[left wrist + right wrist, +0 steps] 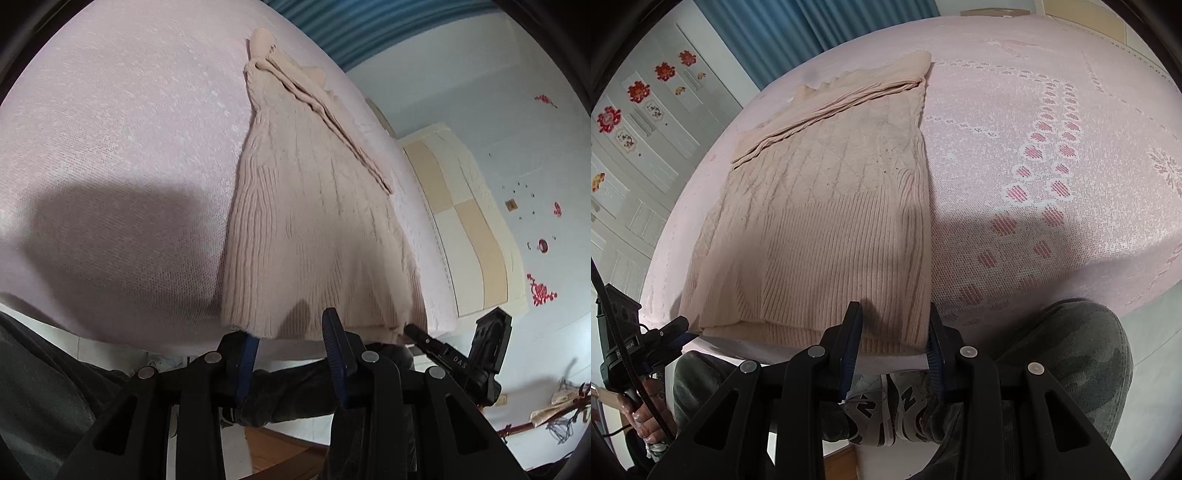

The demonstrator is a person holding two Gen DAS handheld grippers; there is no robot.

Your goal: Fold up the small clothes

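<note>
A beige knitted sweater (310, 221) lies flat on the pink bed (110, 147), its hem at the near edge and a sleeve folded across its back. It also shows in the right wrist view (820, 206). My left gripper (291, 332) is open at the hem's left end, its fingers around the hem edge. My right gripper (894, 325) is open at the hem's right corner, fingers straddling the hem edge. The other gripper shows at the side of each view, the right (436, 343) and the left (670, 332), both at the hem.
The pink lace bedspread (1052, 166) stretches to the right of the sweater. A cream headboard (461, 229) stands beyond the bed. The person's legs and sneakers (886, 413) are below the bed's near edge. Blue curtains (798, 29) and a wardrobe (635, 122) stand behind.
</note>
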